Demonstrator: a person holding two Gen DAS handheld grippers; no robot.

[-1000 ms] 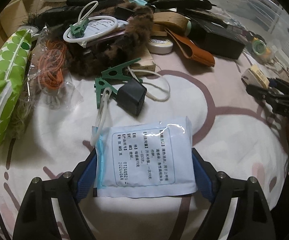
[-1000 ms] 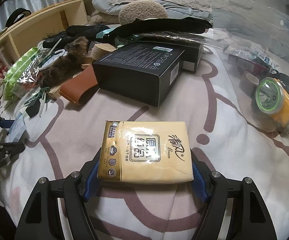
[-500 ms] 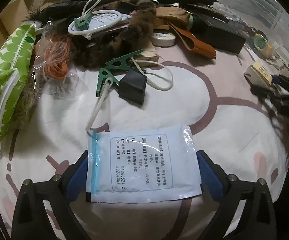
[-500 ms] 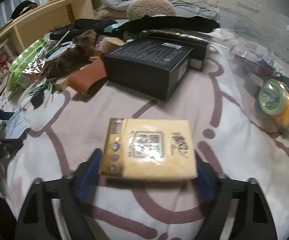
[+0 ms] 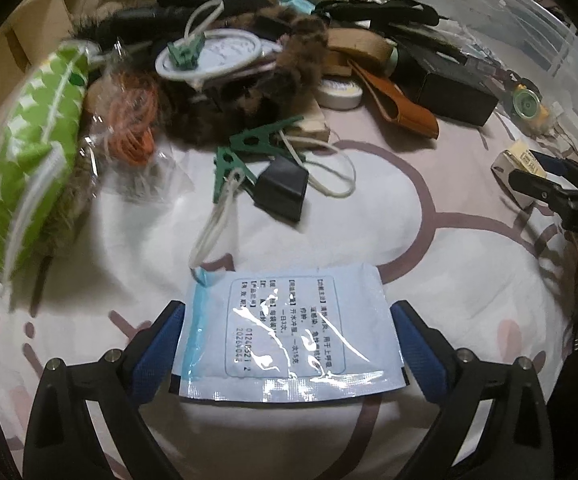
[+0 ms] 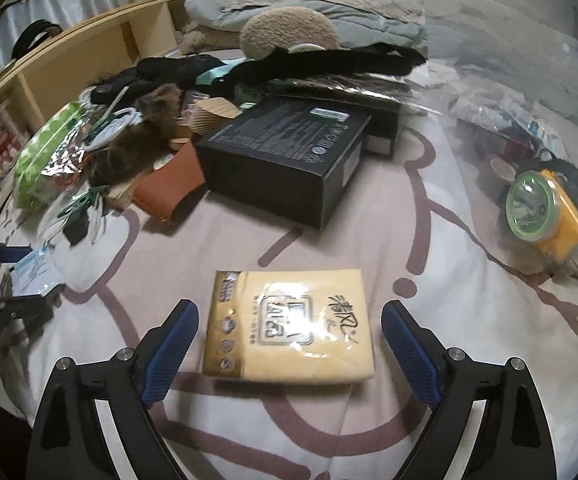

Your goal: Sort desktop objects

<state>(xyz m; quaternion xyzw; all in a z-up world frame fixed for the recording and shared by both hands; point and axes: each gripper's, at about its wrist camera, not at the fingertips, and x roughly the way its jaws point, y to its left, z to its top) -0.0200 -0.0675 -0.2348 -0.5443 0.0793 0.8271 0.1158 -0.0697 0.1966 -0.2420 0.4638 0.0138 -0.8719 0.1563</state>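
A pale blue printed sachet lies flat on the pink-patterned bed sheet. My left gripper stands open around it, and its blue pads stay just clear of the sachet's edges. In the right wrist view a yellow tissue pack lies flat on the sheet. My right gripper is open astride the pack, with a gap on each side. The right gripper and tissue pack also show at the right edge of the left wrist view.
A clutter pile fills the far side: green pouch, green clips, black cube with cord, brown leather case, tape roll, black box. A yellow headlamp lies right. A wooden shelf stands left.
Both grippers have opened. The left let go of the sachet and the right let go of the tissue pack; both items now rest on the sheet between the parted pads.
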